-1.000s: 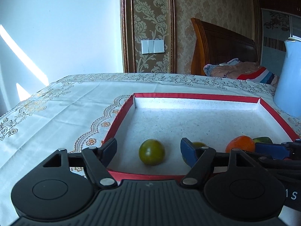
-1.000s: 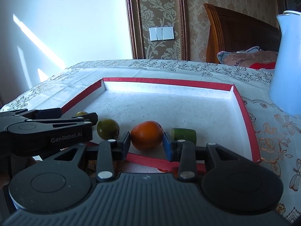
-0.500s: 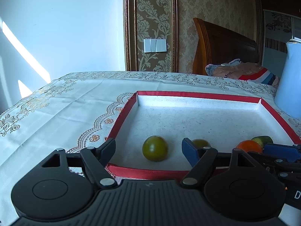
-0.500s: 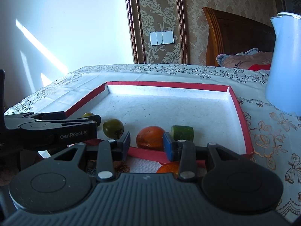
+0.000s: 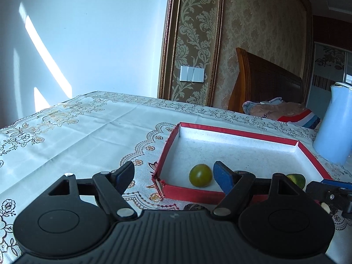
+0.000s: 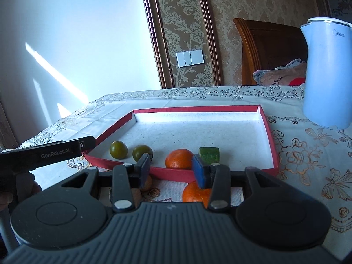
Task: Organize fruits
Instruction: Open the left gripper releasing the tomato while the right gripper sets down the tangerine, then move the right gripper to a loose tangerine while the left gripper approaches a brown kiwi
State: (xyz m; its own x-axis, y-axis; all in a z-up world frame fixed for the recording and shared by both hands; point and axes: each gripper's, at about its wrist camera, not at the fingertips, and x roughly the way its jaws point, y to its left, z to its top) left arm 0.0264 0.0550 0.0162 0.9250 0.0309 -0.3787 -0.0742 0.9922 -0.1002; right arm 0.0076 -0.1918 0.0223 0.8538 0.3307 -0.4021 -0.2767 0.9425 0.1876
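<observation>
Right gripper (image 6: 171,167) parted and empty above the tray's near rim; left gripper (image 5: 173,175) spread wide, empty.
In the red tray (image 6: 269,136) lie two green fruits (image 6: 118,150), an orange (image 6: 179,158) and a green block (image 6: 209,154) along the front wall; another orange (image 6: 194,192) sits on the tablecloth (image 6: 308,154) just outside; a blue kettle (image 6: 327,74) stands right.

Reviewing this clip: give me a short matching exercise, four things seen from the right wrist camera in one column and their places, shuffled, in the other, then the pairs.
Things:
1. orange in the tray
2. second orange
3. green block
4. blue kettle

Places:
A. on the tablecloth to the right of the red tray, standing upright
B. inside the tray, right of the orange there
C. outside the tray, in front of its near wall, partly hidden by the right hand-held gripper
D. inside the tray, right of the two green fruits

Pairs: 1-D, 2-C, 3-B, 4-A
</observation>
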